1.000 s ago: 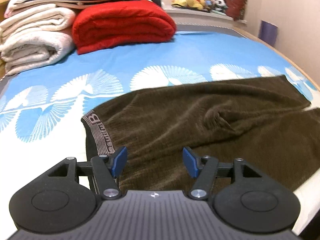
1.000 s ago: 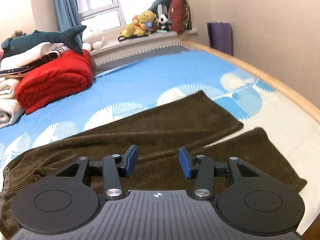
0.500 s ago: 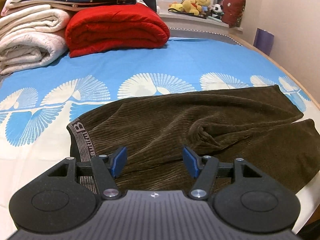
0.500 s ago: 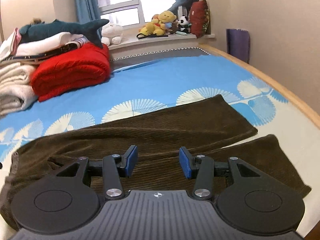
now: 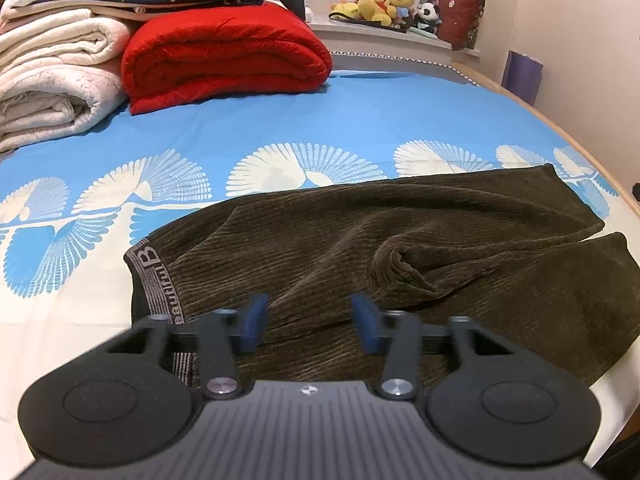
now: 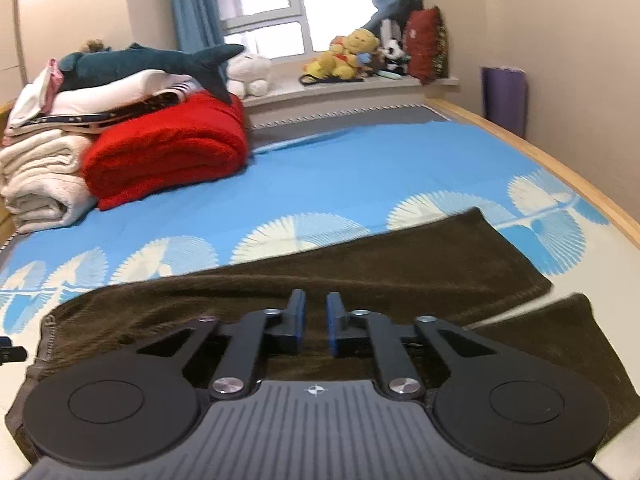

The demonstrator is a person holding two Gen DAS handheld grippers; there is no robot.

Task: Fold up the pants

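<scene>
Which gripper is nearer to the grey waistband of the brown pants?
Left. The left gripper hangs just beside the waistband; the right gripper is over the legs, the waistband far off at its left.

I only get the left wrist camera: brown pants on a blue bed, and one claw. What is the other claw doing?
Observer: The right claw is over the pants. Its pads have just closed almost together, and I cannot tell if cloth is caught.
Visitor: What is that dark teal thing on the pile?
Observer: A plush shark, shown whole here, lying along the top of the folded bedding.
Visitor: Is there a window?
Observer: Yes, a window with blue curtains on both sides, above the sill.
</scene>
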